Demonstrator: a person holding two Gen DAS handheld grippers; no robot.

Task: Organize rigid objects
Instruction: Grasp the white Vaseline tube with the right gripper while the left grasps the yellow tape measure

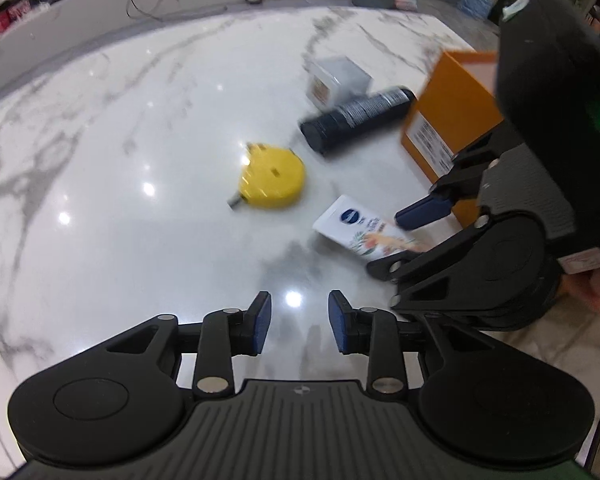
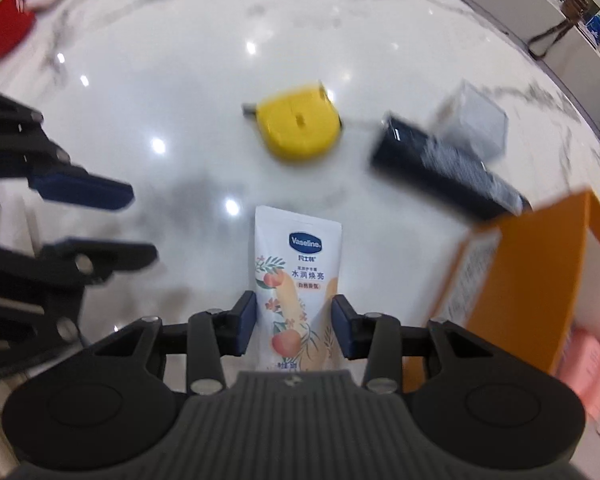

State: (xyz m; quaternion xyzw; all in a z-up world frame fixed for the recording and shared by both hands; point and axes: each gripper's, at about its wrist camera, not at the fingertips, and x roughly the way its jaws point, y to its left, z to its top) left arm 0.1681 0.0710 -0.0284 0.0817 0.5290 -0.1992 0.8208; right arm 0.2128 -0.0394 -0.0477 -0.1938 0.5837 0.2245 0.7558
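A white Vaseline tube [image 2: 296,292] sits clamped between the blue pads of the right gripper [image 2: 296,330], lifted over the marble counter [image 2: 180,80] beside an orange box [image 2: 540,280] at its right edge. The left gripper [image 1: 299,322] hangs released, holding nothing. Farther in lie a yellow tape measure [image 1: 272,178], a black cylinder [image 1: 356,118] and a clear box [image 1: 336,78].

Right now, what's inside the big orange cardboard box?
The right wrist view looks into the open orange cardboard box: a pale inner wall and something pink at the bottom. The blur and the box's front wall hide what the pink thing is, and anything else inside.
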